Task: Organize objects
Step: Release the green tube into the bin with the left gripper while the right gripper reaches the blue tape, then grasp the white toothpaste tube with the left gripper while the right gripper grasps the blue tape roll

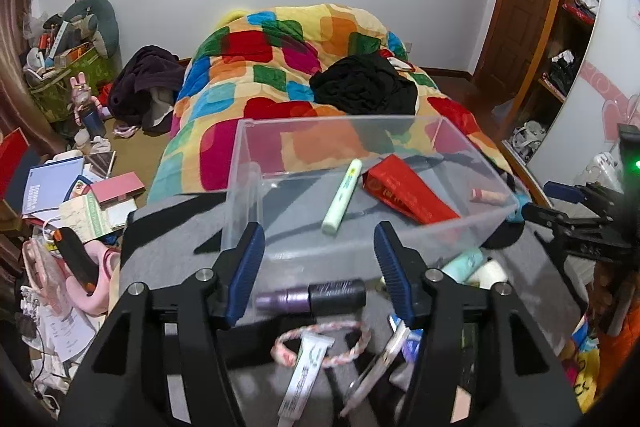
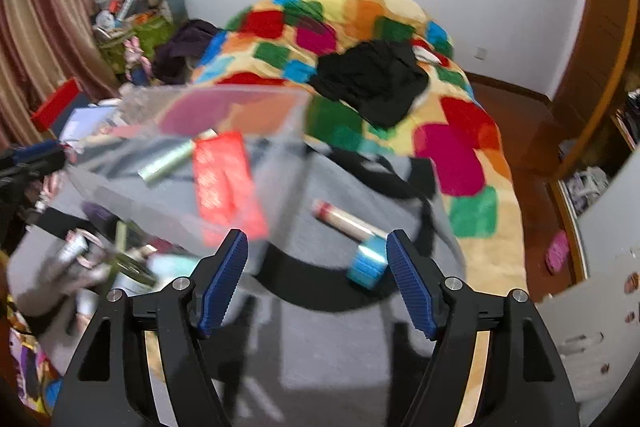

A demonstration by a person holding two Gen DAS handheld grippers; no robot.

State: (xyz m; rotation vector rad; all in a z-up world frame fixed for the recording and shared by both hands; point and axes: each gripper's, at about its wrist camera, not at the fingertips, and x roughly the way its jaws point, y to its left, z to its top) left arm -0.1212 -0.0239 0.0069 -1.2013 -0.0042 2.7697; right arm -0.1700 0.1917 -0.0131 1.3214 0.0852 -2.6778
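A clear plastic box stands on a grey cloth and holds a pale green tube and a red packet. My left gripper is open just in front of the box's near wall, above a purple and black tube. A braided pink band, a white tube and a teal tube lie nearby. My right gripper is open and empty, right of the box. A pink tube with a blue cap lies between its fingers.
A bed with a bright patchwork blanket and a black garment lies behind the box. Books and clutter cover the floor at left. A wooden wardrobe stands at right. The right gripper's body shows right of the box.
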